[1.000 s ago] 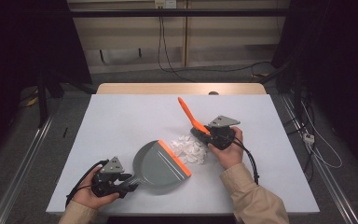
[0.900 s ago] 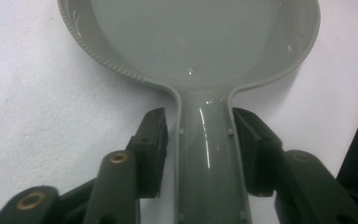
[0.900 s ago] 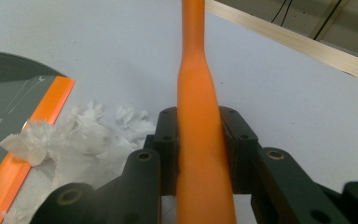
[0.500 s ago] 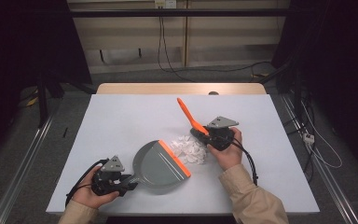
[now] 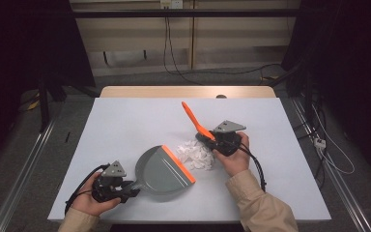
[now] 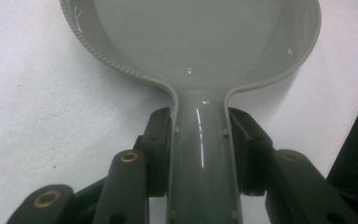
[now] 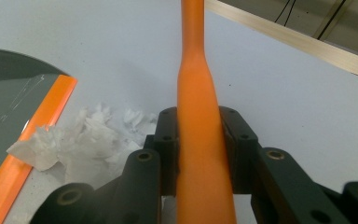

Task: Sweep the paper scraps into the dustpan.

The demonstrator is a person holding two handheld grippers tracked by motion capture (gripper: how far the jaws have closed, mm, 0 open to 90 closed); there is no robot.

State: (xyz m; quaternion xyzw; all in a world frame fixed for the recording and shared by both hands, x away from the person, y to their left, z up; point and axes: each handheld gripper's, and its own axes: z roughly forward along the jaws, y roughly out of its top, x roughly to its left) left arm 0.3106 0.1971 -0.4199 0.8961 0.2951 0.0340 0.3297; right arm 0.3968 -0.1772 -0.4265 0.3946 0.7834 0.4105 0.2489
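Down at the near left of the white table point(image 5: 125, 121), the left gripper point(image 5: 125, 189) has its jaws pressed on either side of the grey handle of the dustpan point(image 5: 162, 170); they have just been closing on it, and in the left gripper view the pads clamp the handle point(image 6: 200, 154) from both sides. Its pan lies flat on the table with its orange lip point(image 5: 178, 163) turned toward the right, just beside a heap of torn white paper scraps point(image 5: 197, 154). On the far side of that heap the right gripper point(image 5: 211, 141) is clamped on the orange handle of a brush point(image 5: 194, 121), which slants up and away toward the far edge of the table. From the right gripper view, the handle point(image 7: 198, 116) runs straight up between the two black jaws, with the scraps point(image 7: 84, 140) lying to their left and touching the pan's lip point(image 7: 32, 135). No brand, label or writing can be read on the dustpan, the brush or either gripper
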